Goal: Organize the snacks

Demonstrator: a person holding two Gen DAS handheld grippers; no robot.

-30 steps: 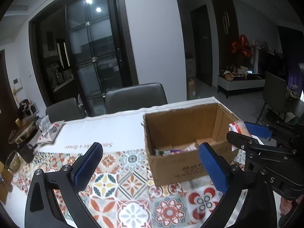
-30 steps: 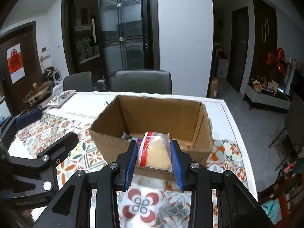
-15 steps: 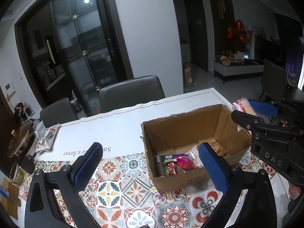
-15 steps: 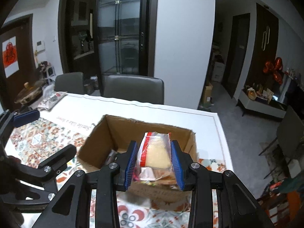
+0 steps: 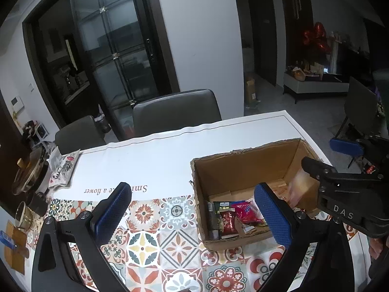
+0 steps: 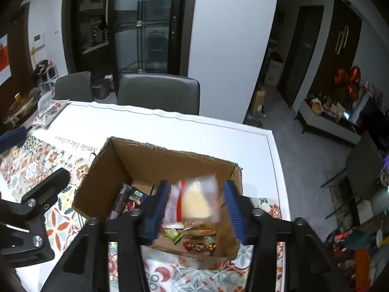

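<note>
- Cardboard box [image 6: 136, 168]: plain brown.
- Snack packet [image 6: 195, 199]: clear wrap with a red stripe over pale yellow contents.
- Counter [image 5: 170, 155]: white cloth, then patterned tiles in red, orange, teal and grey.
- Right gripper [image 6: 197, 209] and left gripper [image 5: 194, 211]: black frames, blue pads.
- Chairs [image 5: 175, 112]: grey.

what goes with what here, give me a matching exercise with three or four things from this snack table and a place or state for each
Things:
1. clear bread packet
2. cardboard box
3. left gripper
4. red snack pack

Places or states:
A. open, holding nothing
B. lying on the box floor
C. between the opening right gripper pads, over the box
D. standing on the patterned tablecloth

Pairs: 1-C, 2-D, 3-A, 4-B
</note>
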